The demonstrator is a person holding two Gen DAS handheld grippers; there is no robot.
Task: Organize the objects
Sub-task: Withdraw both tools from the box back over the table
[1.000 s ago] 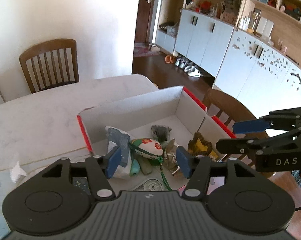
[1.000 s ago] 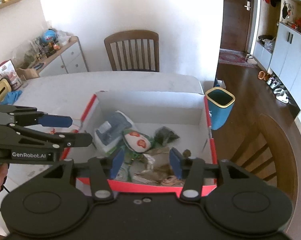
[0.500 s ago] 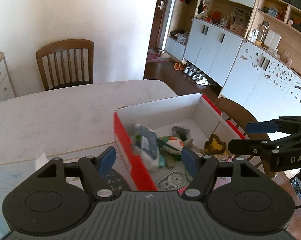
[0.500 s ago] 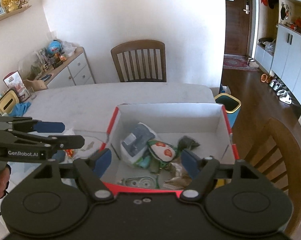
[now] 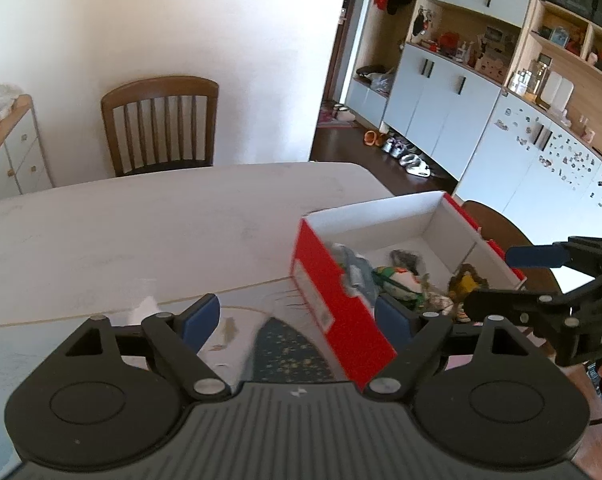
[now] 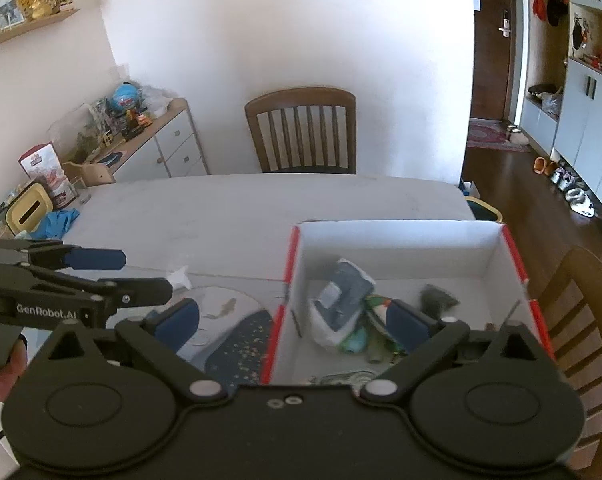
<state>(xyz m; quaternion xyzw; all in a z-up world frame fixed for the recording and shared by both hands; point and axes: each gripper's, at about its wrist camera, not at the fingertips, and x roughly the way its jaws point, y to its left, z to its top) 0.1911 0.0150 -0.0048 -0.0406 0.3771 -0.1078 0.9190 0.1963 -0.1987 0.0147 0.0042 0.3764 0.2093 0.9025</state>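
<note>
From the left wrist view, the red box [image 5: 341, 308] sits near the table's [image 5: 141, 232] right edge, crammed with small soft-looking things: a grey-blue pouch [image 5: 357, 272], a painted fabric piece [image 5: 397, 276], crinkly wrappers. All probably light and yielding, best pinched at a bulging middle. The left gripper [image 5: 297, 320] is opening its fingers, nothing between them but the box's near corner below. The box wall hides its floor. From the right wrist view, the right gripper [image 6: 293, 320] is likewise opening, empty, straddling the box's left wall. Its own body cuts off the box's near end, and motion blur smears the contents.
</note>
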